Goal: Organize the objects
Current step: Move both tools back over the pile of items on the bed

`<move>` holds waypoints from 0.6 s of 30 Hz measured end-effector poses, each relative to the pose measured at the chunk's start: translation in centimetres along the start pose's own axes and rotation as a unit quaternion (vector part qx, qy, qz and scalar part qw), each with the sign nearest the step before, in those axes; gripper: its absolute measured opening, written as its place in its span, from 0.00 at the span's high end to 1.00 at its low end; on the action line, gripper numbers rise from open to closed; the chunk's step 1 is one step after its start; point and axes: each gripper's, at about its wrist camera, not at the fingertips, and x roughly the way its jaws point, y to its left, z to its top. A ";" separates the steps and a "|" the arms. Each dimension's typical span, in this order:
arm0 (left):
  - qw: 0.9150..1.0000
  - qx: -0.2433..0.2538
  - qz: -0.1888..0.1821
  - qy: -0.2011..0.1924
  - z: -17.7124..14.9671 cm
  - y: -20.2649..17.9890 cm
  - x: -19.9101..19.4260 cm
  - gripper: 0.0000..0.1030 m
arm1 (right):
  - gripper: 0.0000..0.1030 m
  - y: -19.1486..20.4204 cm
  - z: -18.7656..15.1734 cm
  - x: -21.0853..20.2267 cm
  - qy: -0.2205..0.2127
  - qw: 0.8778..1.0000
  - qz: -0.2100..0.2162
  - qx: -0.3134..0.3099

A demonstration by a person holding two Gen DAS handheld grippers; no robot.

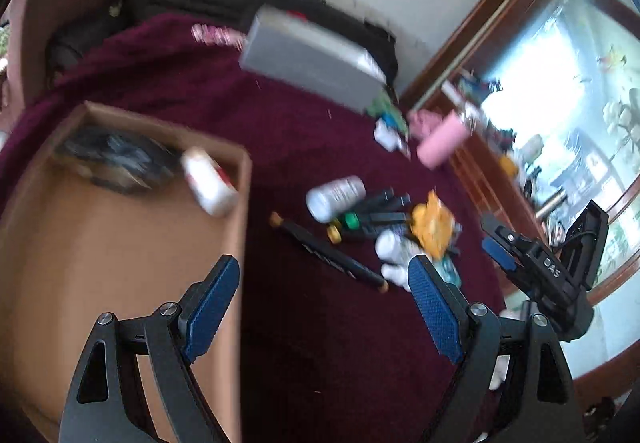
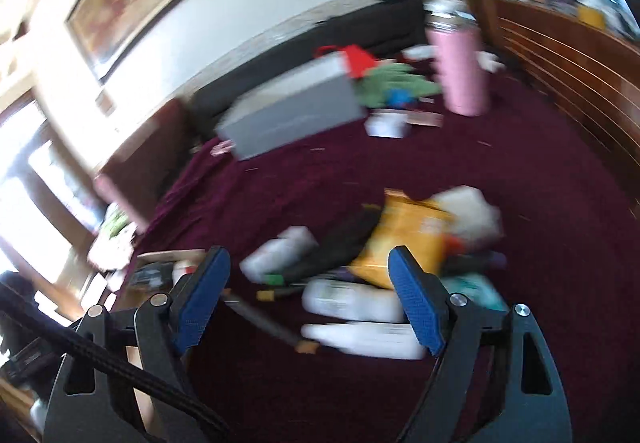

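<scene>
Both tongs [image 1: 324, 275] [image 2: 310, 267] gape, empty.

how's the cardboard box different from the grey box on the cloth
The cardboard box is brown and open on top, with a white bottle and a dark bundle inside; the grey box is closed, so its contents are hidden. The cardboard box sits close, beside the left gripper; the grey box lies farther back, toward the wall. Both are rectangular and rest on the maroon cloth.
</scene>
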 end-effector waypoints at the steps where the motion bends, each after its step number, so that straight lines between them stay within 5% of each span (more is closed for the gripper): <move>1: 1.000 -0.006 0.005 0.016 -0.4 -0.7 1.1 0.20 | 0.20 -1.3 -0.2 -0.1 -0.005 1.000 -0.008 0.009; 5: 0.998 -0.030 0.045 0.042 -1.0 -1.8 4.4 0.20 | 0.21 -5.7 -0.8 -0.2 -0.021 0.999 -0.026 0.042; 7: 0.994 -0.025 0.096 0.033 -0.8 -2.4 5.7 0.20 | 0.21 -7.0 -1.0 0.2 -0.026 0.998 -0.020 0.054; 13: 0.979 0.004 0.204 0.017 -0.1 -4.7 9.9 0.20 | 0.21 -9.4 -1.5 0.3 -0.024 0.995 0.024 0.092; 18: 0.957 0.055 0.280 0.045 -1.1 -5.9 13.9 0.20 | 0.21 -9.6 -1.8 -1.0 -0.040 0.994 0.046 0.093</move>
